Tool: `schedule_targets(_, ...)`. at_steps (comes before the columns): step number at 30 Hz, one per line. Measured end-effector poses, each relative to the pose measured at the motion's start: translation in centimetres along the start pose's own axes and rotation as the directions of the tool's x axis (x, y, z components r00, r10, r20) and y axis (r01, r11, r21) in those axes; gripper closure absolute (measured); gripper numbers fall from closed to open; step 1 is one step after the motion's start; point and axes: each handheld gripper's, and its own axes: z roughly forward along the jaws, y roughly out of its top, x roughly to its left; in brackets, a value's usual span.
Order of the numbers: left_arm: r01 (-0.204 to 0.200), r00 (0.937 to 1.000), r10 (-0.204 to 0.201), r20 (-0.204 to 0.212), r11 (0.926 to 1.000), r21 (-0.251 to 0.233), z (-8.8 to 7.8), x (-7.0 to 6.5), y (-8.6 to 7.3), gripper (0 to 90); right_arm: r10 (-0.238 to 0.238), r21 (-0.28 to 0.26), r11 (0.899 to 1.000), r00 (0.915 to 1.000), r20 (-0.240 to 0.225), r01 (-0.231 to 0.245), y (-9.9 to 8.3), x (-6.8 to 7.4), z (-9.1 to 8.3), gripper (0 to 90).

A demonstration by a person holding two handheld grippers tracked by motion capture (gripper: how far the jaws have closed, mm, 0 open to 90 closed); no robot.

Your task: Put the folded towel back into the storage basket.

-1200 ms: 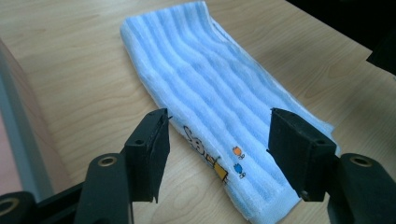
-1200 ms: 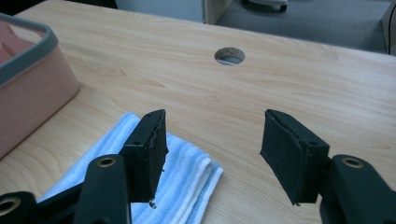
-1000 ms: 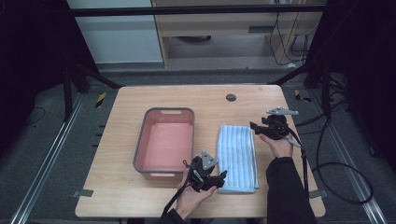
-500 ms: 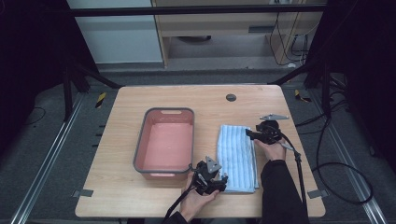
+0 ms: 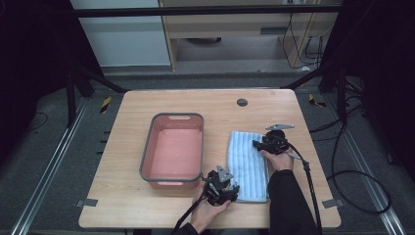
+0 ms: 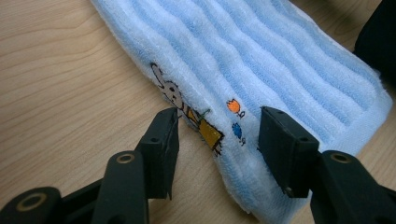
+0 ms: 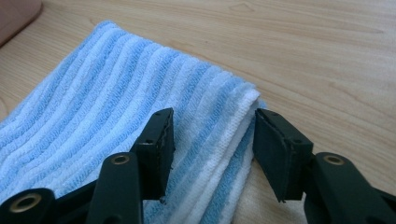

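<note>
A folded blue-and-white striped towel (image 5: pixel 247 161) lies flat on the wooden table, right of a pink tub (image 5: pixel 177 116). My left gripper (image 5: pixel 234 189) is low at the towel's near left corner. In the left gripper view its jaws straddle the towel (image 6: pixel 280 60) edge with a small cartoon print, and the gripper (image 6: pixel 217 123) is open. My right gripper (image 5: pixel 256 144) sits at the towel's right edge farther back. Its jaws straddle a folded corner of the towel (image 7: pixel 93 102), and the gripper (image 7: pixel 212 126) is open. Both pairs of jaws have just been closing, with towel between them but not pinched.
The pink tub's inside is bare, and its corner (image 7: pixel 14 11) shows in the right gripper view. A dark round hole (image 5: pixel 242 102) sits near the table's far edge. Cables trail from both grippers off the near and right sides.
Both grippers have come down onto the towel. The right one moved from beyond the towel's right edge onto that edge. Both pairs of jaws stand narrower.
</note>
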Motion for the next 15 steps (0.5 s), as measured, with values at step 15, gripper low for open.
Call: schedule_targets(15,0.045,0.9986,-0.046,0.026,0.9989,0.011,0.28,-0.46,0.12,75.6,0.046,-0.002,0.999,0.9976,-0.052,-0.046,-0.37,0.56,0.04,80.5)
